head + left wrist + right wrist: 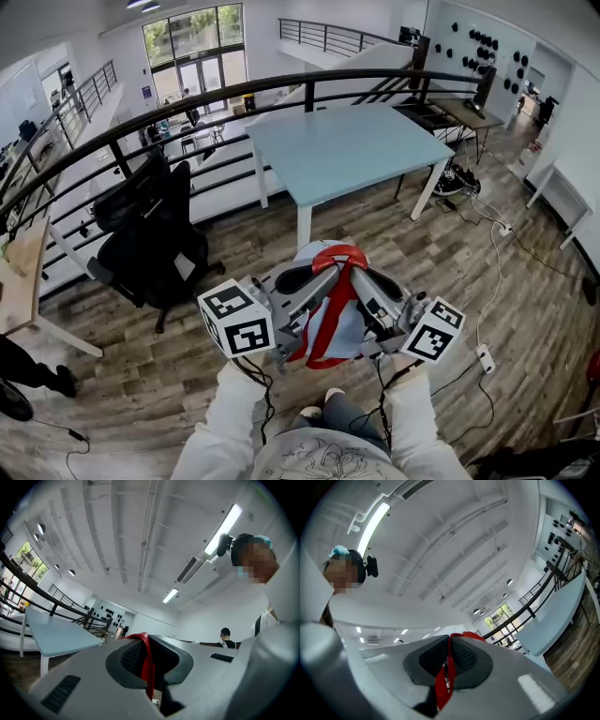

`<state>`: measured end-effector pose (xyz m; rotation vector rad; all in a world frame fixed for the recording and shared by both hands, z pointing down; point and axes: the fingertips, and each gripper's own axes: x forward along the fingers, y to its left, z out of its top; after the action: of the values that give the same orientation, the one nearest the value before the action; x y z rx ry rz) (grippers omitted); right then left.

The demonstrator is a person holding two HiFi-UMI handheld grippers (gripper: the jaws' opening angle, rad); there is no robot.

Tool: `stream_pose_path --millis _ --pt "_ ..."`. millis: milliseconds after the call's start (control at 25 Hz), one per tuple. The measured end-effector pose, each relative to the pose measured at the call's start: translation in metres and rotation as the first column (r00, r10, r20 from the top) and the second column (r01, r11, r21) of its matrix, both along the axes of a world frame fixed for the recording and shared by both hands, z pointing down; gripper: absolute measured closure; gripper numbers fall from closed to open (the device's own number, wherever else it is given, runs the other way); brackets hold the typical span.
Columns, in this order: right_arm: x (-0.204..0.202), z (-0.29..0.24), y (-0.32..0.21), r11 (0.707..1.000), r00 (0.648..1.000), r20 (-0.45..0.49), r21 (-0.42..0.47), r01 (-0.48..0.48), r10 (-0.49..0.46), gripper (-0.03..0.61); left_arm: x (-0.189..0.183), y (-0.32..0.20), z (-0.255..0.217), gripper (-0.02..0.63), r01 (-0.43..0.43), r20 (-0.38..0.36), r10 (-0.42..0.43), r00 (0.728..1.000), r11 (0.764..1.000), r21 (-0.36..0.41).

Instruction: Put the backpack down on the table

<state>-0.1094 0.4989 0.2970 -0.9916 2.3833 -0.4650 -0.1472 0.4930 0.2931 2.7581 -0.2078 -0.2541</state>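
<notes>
Head view: I carry the backpack (345, 326) in mid-air over the wooden floor (187, 375), well short of the pale blue desk (347, 150) where it is to go, so by my reading the rest of the carry and the set-down are both left to do. My left tongs (328, 275) and right tongs (364, 278) are each clamped tight on the red strap (339, 255) at the top of the bag, the 2 grips just beside each other. The bag hangs soft and rounded, light grey-blue fabric with red trim. The strap is thin, flat webbing pinched between dark, ribbed pads (464, 656). The desk top is smooth and flat on white legs, with a black office chair (155, 239) to its left.
</notes>
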Motion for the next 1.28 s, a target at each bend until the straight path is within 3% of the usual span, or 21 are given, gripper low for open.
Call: stream_pose_path --millis 440,1280 --pt "0.017 0.012 -0.059 1.000 1.000 0.006 -0.014 0.027 -0.027 0.552 0.018 -0.058 0.012 0.595 0.023 0.008 -0.023 1.000 1.000 -0.008" --pt "0.110 -0.010 -0.279 0.986 0.986 -0.026 0.040 0.164 -0.164 0.552 0.113 -0.276 -0.010 0.595 0.160 -0.004 -0.160 0.987 0.986 0.051"
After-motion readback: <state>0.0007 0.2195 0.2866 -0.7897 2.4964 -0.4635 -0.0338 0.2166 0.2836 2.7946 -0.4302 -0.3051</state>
